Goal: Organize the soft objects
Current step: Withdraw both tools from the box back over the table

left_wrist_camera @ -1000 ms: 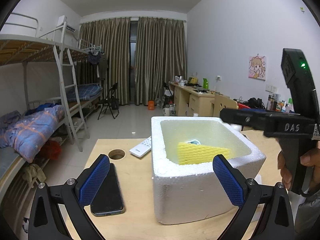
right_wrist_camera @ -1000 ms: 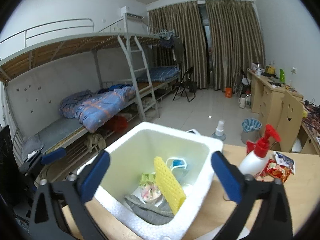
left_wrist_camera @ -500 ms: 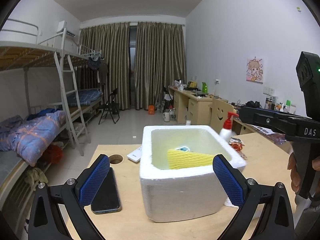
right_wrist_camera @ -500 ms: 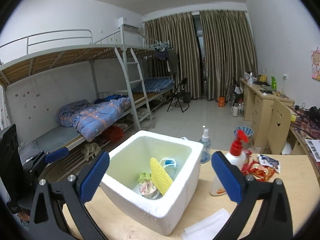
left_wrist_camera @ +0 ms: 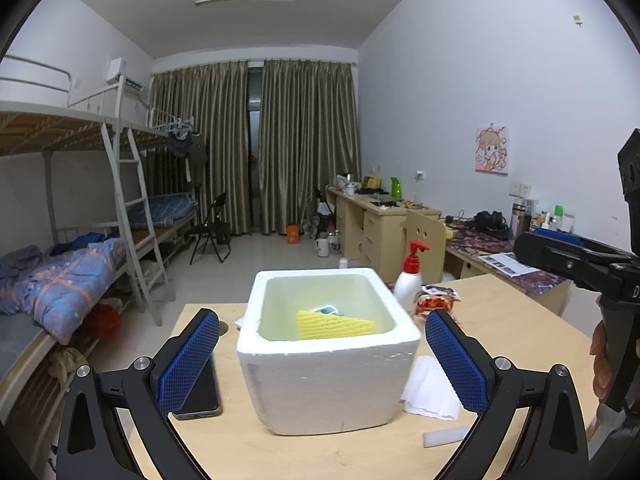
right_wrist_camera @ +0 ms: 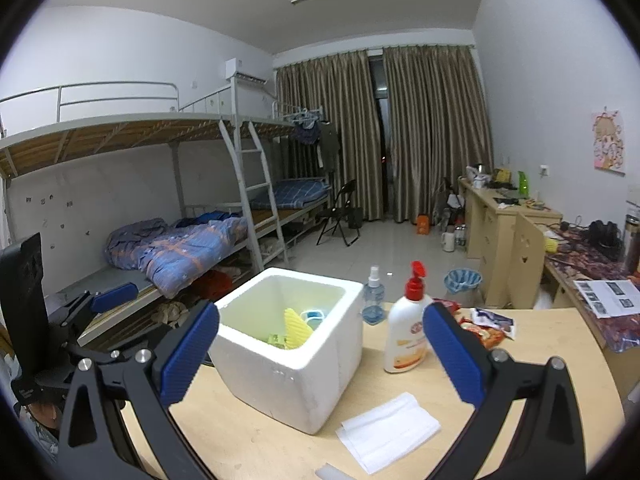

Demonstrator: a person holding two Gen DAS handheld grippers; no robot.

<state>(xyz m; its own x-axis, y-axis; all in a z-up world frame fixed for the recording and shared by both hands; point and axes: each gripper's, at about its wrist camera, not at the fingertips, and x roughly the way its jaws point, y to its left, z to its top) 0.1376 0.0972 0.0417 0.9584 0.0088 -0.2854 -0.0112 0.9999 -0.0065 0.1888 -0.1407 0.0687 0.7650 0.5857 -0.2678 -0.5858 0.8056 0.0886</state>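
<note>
Left tongs [left_wrist_camera: 322, 354]: mine, spread wide and empty, hovering above the counter [left_wrist_camera: 500, 328] with the foam box between the blue pads from this view.
Right tongs [right_wrist_camera: 320, 354]: also spread wide, nothing pinched, aimed at the box from its right corner.
Foam box [left_wrist_camera: 328, 376]: white, open-topped, standing upright on the counter.
Yellow sponge [left_wrist_camera: 334, 325]: inside the box, leaning on edge; beside it sits something with a blue-and-white rim, and a greenish packet shows in the right view.
White cloth [right_wrist_camera: 388, 426]: folded flat on the counter, just right of the box.
Pump bottle [right_wrist_camera: 408, 324]: upright behind the cloth, near snack packets [right_wrist_camera: 486, 326].
Phone [left_wrist_camera: 200, 392]: lying left of the box.
</note>
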